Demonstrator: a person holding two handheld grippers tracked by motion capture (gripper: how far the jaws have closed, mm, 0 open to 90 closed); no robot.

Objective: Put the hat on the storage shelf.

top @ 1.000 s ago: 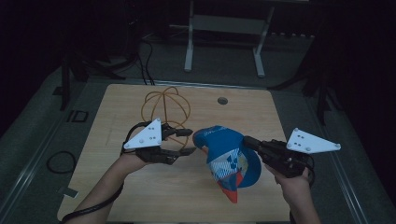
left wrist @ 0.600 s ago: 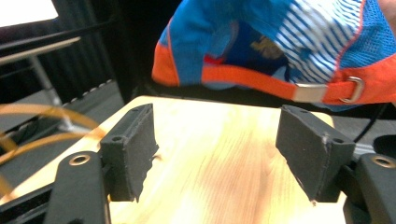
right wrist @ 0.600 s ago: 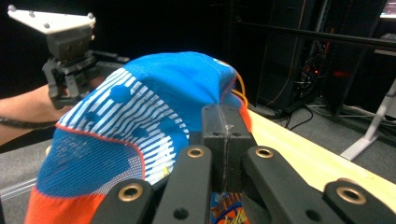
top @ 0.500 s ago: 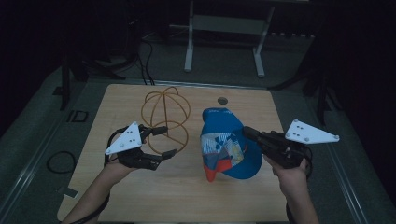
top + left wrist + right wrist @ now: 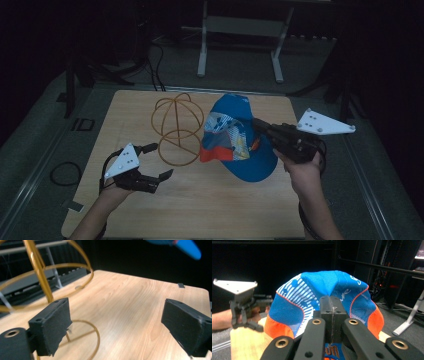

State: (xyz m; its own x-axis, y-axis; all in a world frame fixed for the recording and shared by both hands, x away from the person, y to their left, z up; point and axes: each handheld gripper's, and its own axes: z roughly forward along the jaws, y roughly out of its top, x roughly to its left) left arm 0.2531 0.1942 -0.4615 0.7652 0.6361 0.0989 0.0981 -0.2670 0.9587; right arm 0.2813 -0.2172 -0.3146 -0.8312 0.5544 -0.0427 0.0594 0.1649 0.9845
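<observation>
A blue cap (image 5: 240, 142) with white and orange panels hangs above the wooden table (image 5: 225, 205), right beside a gold wire hat stand (image 5: 177, 131). My right gripper (image 5: 257, 125) is shut on the cap's edge; in the right gripper view its jaws (image 5: 331, 307) meet on the fabric of the cap (image 5: 312, 290). My left gripper (image 5: 161, 160) is low at the near left, just in front of the stand's base ring. Its jaws have just been opening and stand wide, with only bare table between them (image 5: 117, 325). The stand's wires (image 5: 37, 267) rise just past its left pad.
A white metal frame (image 5: 240, 30) stands on the floor beyond the table's far edge. Cables lie on the floor at the left (image 5: 65, 172). A small dark round spot (image 5: 237, 96) marks the table's far side.
My left gripper has pulled away from the cap toward the near left, sinking, and its jaws have widened. The right gripper has carried the cap farther from the person, up beside the stand.
</observation>
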